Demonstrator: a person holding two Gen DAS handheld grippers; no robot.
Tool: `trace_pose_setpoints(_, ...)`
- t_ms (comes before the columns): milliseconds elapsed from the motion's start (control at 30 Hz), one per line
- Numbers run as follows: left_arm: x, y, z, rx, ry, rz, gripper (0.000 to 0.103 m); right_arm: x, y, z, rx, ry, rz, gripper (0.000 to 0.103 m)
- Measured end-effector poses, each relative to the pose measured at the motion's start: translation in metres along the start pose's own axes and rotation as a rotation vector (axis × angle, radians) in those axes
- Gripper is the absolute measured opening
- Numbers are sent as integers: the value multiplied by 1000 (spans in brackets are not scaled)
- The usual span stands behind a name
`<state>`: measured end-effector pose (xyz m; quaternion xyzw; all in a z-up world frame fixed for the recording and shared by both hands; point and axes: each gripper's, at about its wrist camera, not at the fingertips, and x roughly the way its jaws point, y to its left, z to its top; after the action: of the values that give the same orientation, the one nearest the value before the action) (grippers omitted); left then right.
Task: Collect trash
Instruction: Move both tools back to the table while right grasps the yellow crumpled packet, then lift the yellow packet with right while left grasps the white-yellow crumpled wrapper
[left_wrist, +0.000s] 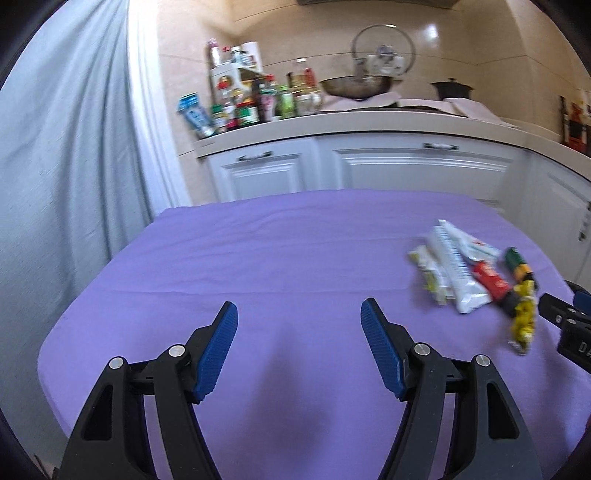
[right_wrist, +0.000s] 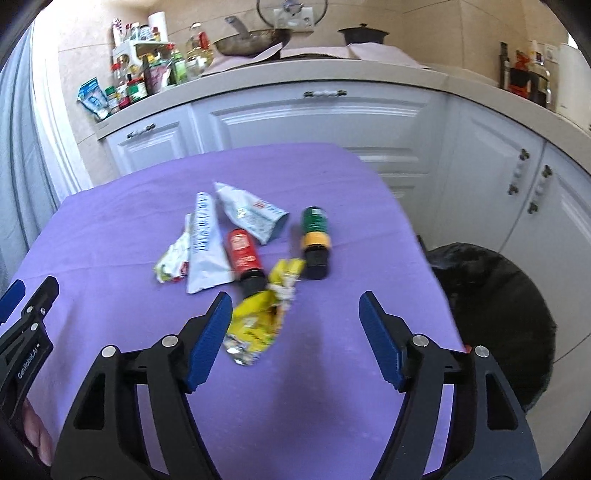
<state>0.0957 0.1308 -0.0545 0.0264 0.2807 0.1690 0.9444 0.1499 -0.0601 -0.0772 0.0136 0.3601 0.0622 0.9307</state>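
Two grippers over the purple table, both with jaws spread and nothing between the pads. My right gripper hangs above the near right part of the cloth; its left finger sits just beside the crumpled yellow wrapper, apart from it as far as I can tell. That wrapper is the nearest piece of trash, slightly left of my centre line, its long axis running from near left to far right.

Beyond it, the red tube and the green-and-yellow bottle lie lengthwise, pointing roughly away from me. Farther left are the white pouches and a small crumpled packet.

My left gripper is over bare cloth; the pile lies well off to its right, so the right hand is clearly nearer.

A black-lined bin stands on the floor just past the table's right edge.

Judgement: shift slightly left, drop and close on the yellow wrapper.
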Motion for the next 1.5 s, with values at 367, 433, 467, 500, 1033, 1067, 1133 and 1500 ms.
trace_pose_setpoints(367, 16, 19, -4, -33, 54, 3, 67, 28, 2, -6, -3, 118, -42, 65)
trace_pose_setpoints(433, 14, 17, -4, -29, 52, -6, 67, 28, -3, -8, 0, 126, -42, 53)
trace_pose_setpoints(467, 14, 16, -4, -28, 52, -9, 67, 27, -5, -9, -2, 123, -45, 47)
trace_pose_setpoints(500, 13, 15, -4, -28, 52, -13, 67, 26, -7, -9, -3, 121, -44, 43)
trace_pose_setpoints(1033, 6, -16, 1, 6, 50, -73, 68, -4, -26, -7, -42, 10, -48, 29)
trace_pose_setpoints(1067, 6, -20, 1, 10, 50, -78, 68, -6, -29, -5, -44, -1, -57, 29)
trace_pose_setpoints(1133, 6, -27, 4, 18, 49, -89, 68, -7, -36, -2, -44, -19, -74, 29)
trace_pose_setpoints(1500, 21, -60, 18, 23, 86, -161, 68, 9, -74, 21, -15, -49, -124, 29)
